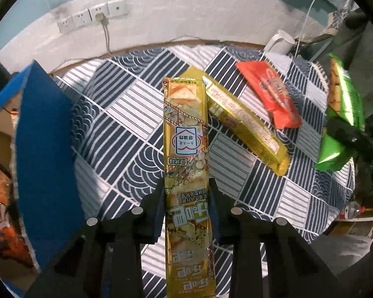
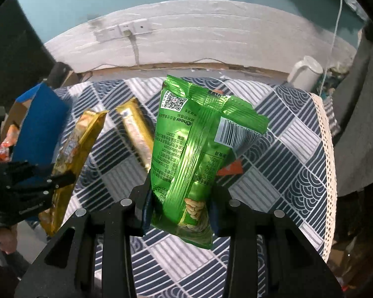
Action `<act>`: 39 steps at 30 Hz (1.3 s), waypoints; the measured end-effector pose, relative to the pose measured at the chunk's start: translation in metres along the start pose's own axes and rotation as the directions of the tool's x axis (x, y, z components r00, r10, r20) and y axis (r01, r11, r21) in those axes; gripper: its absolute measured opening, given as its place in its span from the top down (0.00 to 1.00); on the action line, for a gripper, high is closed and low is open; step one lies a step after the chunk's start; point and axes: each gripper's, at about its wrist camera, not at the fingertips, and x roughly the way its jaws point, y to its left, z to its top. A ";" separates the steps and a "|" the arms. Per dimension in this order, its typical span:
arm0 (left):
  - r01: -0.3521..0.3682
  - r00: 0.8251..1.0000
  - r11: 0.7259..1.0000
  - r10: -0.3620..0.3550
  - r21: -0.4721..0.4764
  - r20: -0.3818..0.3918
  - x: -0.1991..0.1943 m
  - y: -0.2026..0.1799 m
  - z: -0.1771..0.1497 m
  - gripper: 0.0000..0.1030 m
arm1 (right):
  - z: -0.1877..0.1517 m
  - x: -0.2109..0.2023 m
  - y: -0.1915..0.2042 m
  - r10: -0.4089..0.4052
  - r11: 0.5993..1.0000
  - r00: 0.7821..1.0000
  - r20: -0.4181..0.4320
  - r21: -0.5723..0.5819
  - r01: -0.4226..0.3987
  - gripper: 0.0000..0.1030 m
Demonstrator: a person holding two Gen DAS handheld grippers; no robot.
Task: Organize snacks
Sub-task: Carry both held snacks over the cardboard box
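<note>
Snacks: a long gold packet (image 1: 186, 164) is pinched in the left gripper (image 1: 187, 193), lifted off the patterned cloth (image 1: 126, 129). At three o'clock, the right gripper (image 2: 180, 198) pinches a green bag (image 2: 196, 154). Another gold packet (image 1: 246, 126) and a red packet (image 1: 271, 94) lie on the cloth.

The table (image 1: 126, 124) wears a cloth of navy and white patches, striped and wave-patterned, with a lace edge on one side. Ahead of the left claw (image 1: 187, 196) and to its right lie a second gold packet (image 1: 246, 124) and, beyond it, a red packet (image 1: 271, 94).
</note>
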 end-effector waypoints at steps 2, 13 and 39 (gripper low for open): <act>0.001 1.000 1.000 -0.001 0.009 0.023 -0.014 0.004 -0.003 0.70 | 0.001 -0.005 0.007 0.011 1.000 1.000 0.007 -0.012 -0.011 0.66; -0.008 0.990 0.999 0.001 0.045 0.144 -0.076 0.018 -0.013 0.70 | 0.007 -0.027 0.041 0.076 0.996 0.996 0.039 -0.053 -0.074 0.66; -0.057 0.958 0.988 0.095 -0.145 0.272 -0.149 0.167 -0.059 0.70 | 0.042 -0.042 0.196 0.254 0.944 0.967 0.021 -0.221 -0.243 0.66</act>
